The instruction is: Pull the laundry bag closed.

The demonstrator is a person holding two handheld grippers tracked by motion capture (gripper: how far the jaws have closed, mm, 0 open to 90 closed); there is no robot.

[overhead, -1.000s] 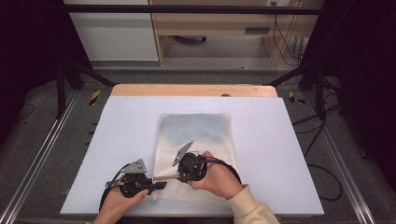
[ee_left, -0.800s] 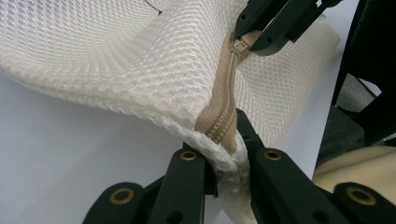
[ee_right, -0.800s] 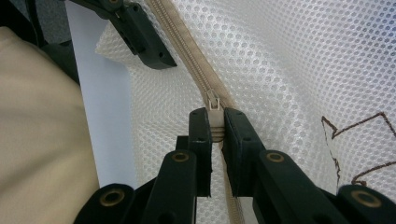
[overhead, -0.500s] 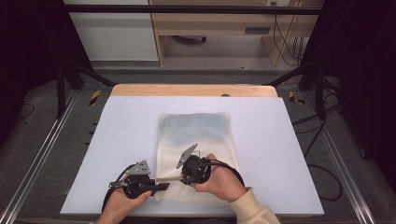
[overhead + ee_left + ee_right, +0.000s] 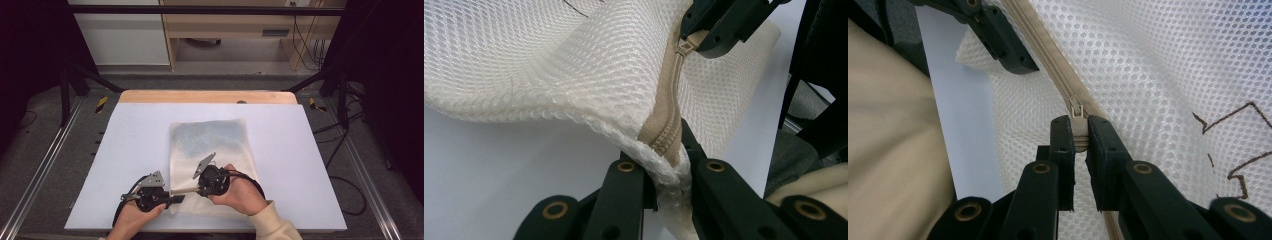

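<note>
One mesh bag [image 5: 212, 145], zipped, contents unclear; left gripper [image 5: 667, 170] jaws clamp corner, right gripper [image 5: 1079, 135] jaws pinch zipper pull [image 5: 1077, 117].

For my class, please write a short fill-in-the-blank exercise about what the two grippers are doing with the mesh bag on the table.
1. The right gripper is shut on the zipper ____ of the mesh bag.
2. The left gripper pinches the bag's ____ at the zipper's end.
3. The bag lies on a ____ table.
4. The zipper tape is ____ in colour.

Missing words: pull; corner; white; beige
</note>
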